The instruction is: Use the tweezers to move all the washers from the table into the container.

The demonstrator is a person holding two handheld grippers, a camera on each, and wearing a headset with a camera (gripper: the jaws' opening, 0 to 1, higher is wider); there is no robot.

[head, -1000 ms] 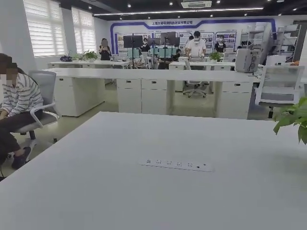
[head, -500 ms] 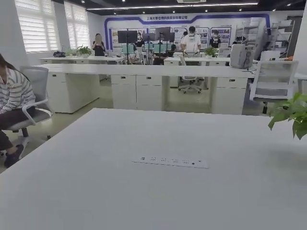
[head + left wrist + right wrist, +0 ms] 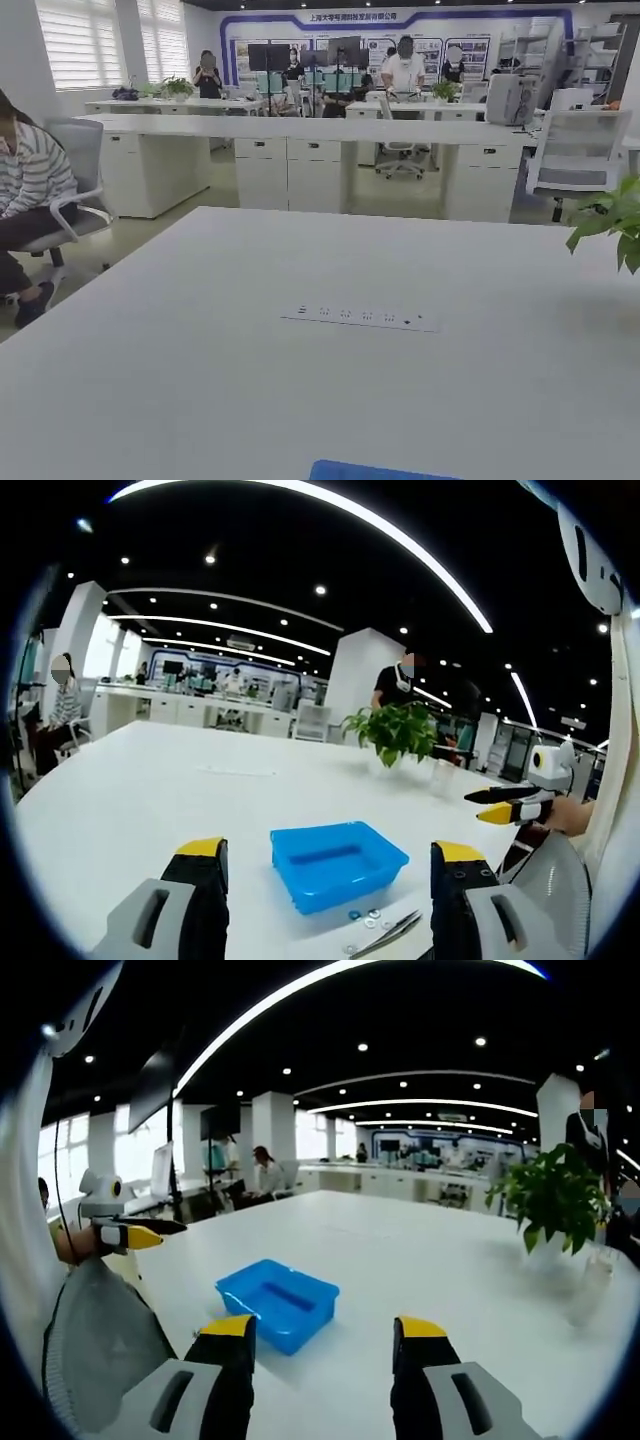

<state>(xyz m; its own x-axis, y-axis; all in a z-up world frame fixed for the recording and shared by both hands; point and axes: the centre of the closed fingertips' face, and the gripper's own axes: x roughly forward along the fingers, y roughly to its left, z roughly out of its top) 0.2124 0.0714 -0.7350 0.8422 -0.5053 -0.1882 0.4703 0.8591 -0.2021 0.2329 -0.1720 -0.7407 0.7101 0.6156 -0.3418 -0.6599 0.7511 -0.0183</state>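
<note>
The left gripper (image 3: pixel 330 848) is hovering low over the white table (image 3: pixel 120 810), its two yellow-tipped jaws standing wide apart and gripping nothing. The tweezers (image 3: pixel 390 933) are lying right in front of it on the near side of the blue container (image 3: pixel 338 863), between that container and the jaws and a little toward the right-hand jaw. Their long axis is running aslant across the left gripper view, from low on the left up toward the right, so it is cutting across the gap between the jaws rather than pointing along it. I'd judge the hand is going to need some roll before the jaws can close across the thin sides. The washers (image 3: pixel 364 915) are sitting as a few small rings just beside the container's near wall, close to the tweezers' far end, and as far as I can tell none are lying inside the container. The right gripper (image 3: pixel 325 1326) is likewise standing wide open and empty, with the container ahead of it and off toward its left jaw. In the left gripper view it is hanging in the air well to the container's right, so the left one is looking the nearer to the tweezers. Beyond the container a power strip (image 3: pixel 360 318) is lying flat in the tabletop, and farther off a potted plant (image 3: pixel 395 730) is standing
</note>
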